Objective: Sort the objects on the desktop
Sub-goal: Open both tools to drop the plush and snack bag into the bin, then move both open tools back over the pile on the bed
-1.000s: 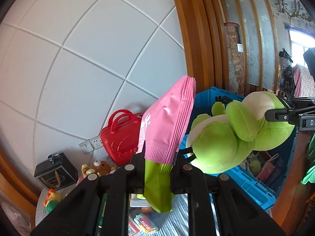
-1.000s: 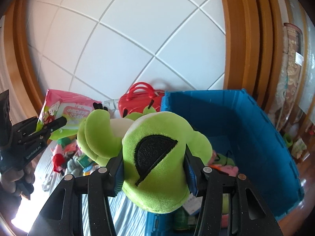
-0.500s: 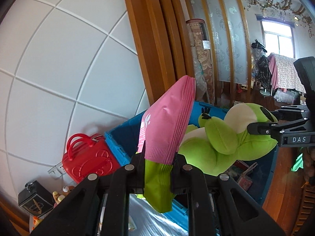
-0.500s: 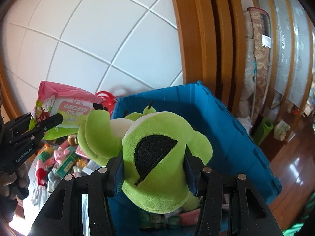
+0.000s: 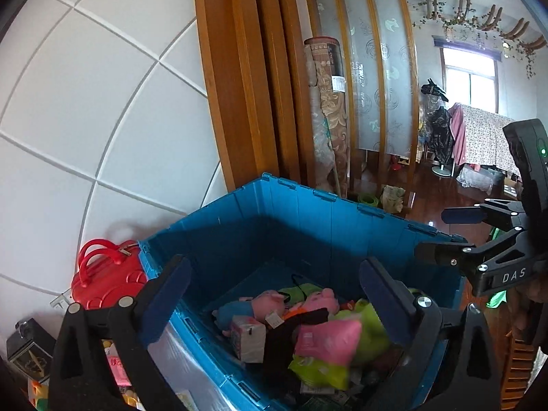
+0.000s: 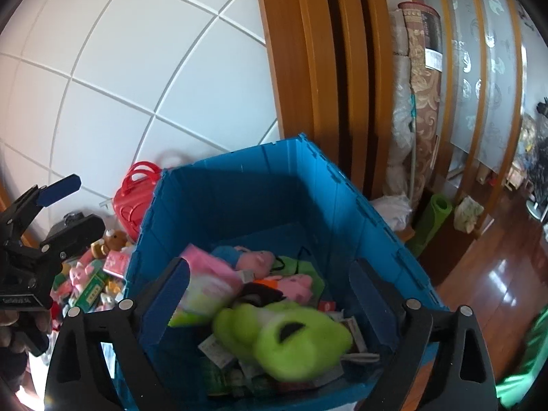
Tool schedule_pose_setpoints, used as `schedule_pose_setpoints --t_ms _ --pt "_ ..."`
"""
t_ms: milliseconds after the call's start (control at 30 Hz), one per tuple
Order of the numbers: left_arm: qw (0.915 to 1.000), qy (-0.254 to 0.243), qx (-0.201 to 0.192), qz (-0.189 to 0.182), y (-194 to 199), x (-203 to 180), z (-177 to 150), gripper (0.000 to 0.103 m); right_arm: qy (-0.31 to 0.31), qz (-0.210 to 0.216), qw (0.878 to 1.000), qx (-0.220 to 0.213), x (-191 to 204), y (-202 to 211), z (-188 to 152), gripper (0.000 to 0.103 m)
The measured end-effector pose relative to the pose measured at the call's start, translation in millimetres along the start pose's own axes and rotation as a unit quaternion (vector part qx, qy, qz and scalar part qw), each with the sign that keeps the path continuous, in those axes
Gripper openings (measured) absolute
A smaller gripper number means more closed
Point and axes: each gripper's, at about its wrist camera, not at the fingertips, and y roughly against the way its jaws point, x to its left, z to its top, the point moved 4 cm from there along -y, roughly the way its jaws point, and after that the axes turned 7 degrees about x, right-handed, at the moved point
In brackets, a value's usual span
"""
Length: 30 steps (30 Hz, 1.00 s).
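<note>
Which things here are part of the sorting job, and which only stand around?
Part of the job:
- blue crate
- green plush toy, in the crate
- pink and green packet, in the crate
- small toys left of the crate

Only standing around:
- red toy suitcase
- rolled carpet
- black box

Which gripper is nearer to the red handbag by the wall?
Left. The left gripper is over the crate side next to the red handbag; the right gripper is farther across the blue crate.
</note>
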Motion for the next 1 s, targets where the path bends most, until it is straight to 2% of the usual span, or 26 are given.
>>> schedule_pose_setpoints --t_ms 200,467,733,867,1000 --pt "0.9985 0.028 0.028 0.039 17 38 -47 0.100 0.029 0.029 0.999 0.016 40 -13 -4 0.103" --pt "0.9898 0.089 0.062 0.093 55 114 -127 0.100 0.084 0.082 0.992 0.039 125 -35 -12 0.103" --pt "0.9713 0.146 0.106 0.155 92 191 -226 0.100 0.137 0.119 0.981 0.072 226 -60 -37 0.103" --pt "0.9584 0.168 0.134 0.188 108 227 -282 0.100 0.162 0.124 0.973 0.105 272 -84 -62 0.103" --pt "0.9452 0.199 0.165 0.199 122 261 -339 0.100 0.190 0.121 0.964 0.138 311 -110 -96 0.103"
